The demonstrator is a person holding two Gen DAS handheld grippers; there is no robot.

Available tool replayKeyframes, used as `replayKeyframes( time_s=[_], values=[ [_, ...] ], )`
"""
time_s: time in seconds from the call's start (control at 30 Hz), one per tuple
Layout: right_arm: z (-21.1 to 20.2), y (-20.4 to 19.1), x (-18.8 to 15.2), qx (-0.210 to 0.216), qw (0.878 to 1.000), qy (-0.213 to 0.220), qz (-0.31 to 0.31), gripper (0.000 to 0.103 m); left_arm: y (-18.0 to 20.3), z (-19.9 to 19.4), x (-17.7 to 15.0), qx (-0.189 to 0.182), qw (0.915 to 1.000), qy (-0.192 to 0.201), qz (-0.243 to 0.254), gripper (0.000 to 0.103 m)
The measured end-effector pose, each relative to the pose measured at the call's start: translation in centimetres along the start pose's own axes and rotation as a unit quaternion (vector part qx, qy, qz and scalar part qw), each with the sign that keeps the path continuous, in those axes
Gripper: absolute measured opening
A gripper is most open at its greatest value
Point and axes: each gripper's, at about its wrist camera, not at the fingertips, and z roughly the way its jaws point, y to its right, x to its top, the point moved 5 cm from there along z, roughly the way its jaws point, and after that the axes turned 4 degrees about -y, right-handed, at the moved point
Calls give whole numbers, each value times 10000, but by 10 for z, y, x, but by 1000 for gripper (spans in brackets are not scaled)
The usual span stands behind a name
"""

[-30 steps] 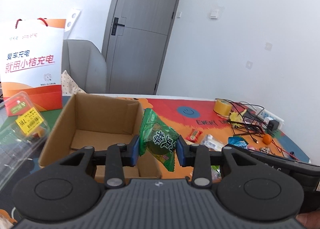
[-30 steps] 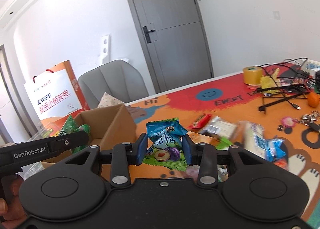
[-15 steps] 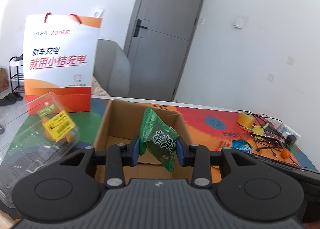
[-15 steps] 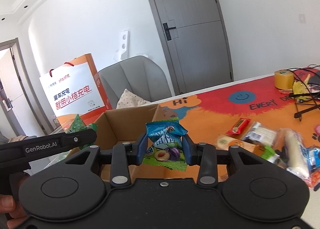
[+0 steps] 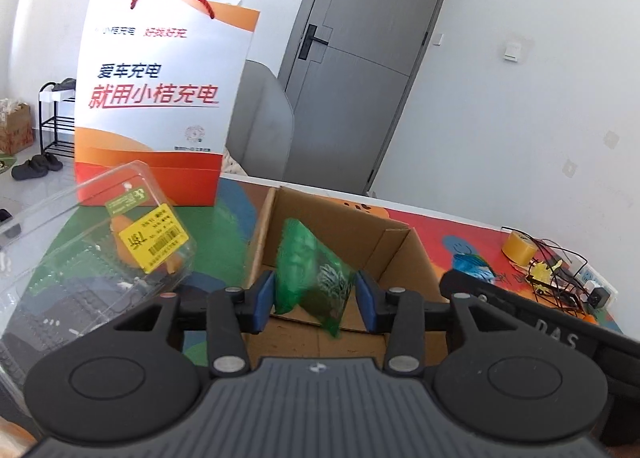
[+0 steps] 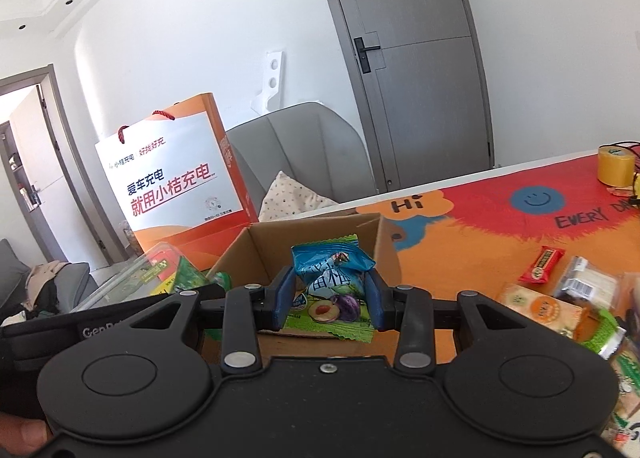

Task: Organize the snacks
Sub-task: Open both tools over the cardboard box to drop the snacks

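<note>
green snack packet over cardboard box — left gripper jaws just opening, pads parted from it, right gripper clamping blue plum packet

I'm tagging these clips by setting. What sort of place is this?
Most likely a room in a home or small office, not a shop or lab: a grey interior door, a padded grey chair pulled up to a table with a colourful cartoon mat, and a shoe rack by the wall.

Bright daylight, white walls evenly lit; fisheye bending at edges; green packet motion-blurred, left view.
</note>
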Motion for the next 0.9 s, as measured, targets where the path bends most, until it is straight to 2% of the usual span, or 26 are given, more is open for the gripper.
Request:
replayKeyframes(
  time_s=[0.27, 0.37, 0.43, 0.5, 0.57, 0.7, 0.9],
  values=[
    [13, -6, 2, 198, 9997, -91, 104, 38, -7, -10, 2, 118, 9999, 65, -53, 54],
    [12, -8, 3, 317, 9994, -84, 122, 40, -9, -13, 1, 157, 9998, 47, -117, 64],
    [10, -6, 3, 313, 9994, -77, 146, 54, -9, -15, 0, 184, 9997, 60, -153, 73],
    [5, -2, 3, 239, 9996, 4, 172, 58, -7, -17, -2, 247, 9996, 76, -143, 84],
    [-2, 4, 2, 208, 9996, 18, 215, 61, -4, -18, -4, 272, 9995, 78, -101, 88],
    [-18, 19, -2, 51, 9993, 104, 349, 74, 1, -17, -10, 271, 9995, -32, -136, 96],
    [-42, 42, -11, -210, 9988, 162, 423, 85, 19, -20, -19, 127, 9999, -75, -29, 99]
  ],
)
